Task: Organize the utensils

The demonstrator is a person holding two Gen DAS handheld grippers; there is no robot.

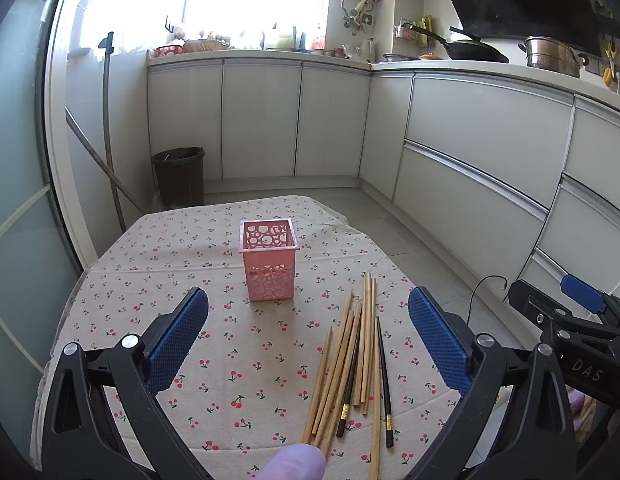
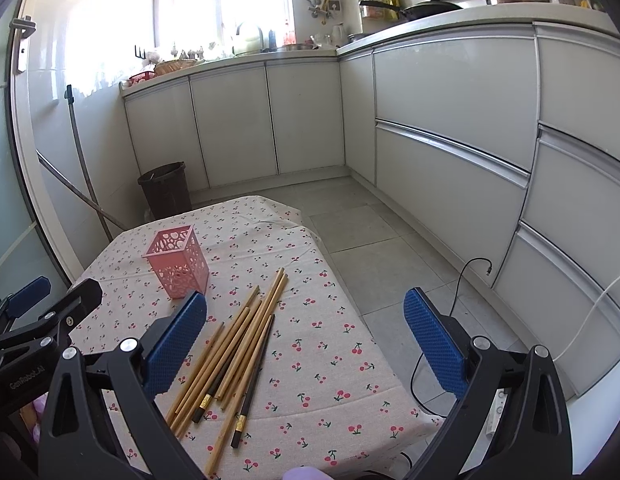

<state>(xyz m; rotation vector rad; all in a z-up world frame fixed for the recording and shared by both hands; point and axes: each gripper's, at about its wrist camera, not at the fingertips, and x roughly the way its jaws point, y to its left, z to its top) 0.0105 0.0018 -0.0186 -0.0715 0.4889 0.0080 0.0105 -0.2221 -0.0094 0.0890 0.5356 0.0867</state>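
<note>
A pink perforated holder (image 1: 268, 264) stands upright and empty in the middle of the cherry-print tablecloth (image 1: 157, 280); it also shows in the right wrist view (image 2: 177, 266). A loose pile of bamboo chopsticks (image 1: 352, 364) with two black ones lies in front of it to the right, also seen in the right wrist view (image 2: 237, 352). My left gripper (image 1: 307, 340) is open and empty above the near table, left of the pile. My right gripper (image 2: 305, 344) is open and empty, over the table's right edge, with the pile at its left finger.
A brown bin (image 1: 179, 176) and mop handles (image 1: 107, 128) stand by the far left wall. White kitchen cabinets (image 1: 470, 140) run along the back and right. A black cable (image 2: 454, 304) lies on the tiled floor right of the table.
</note>
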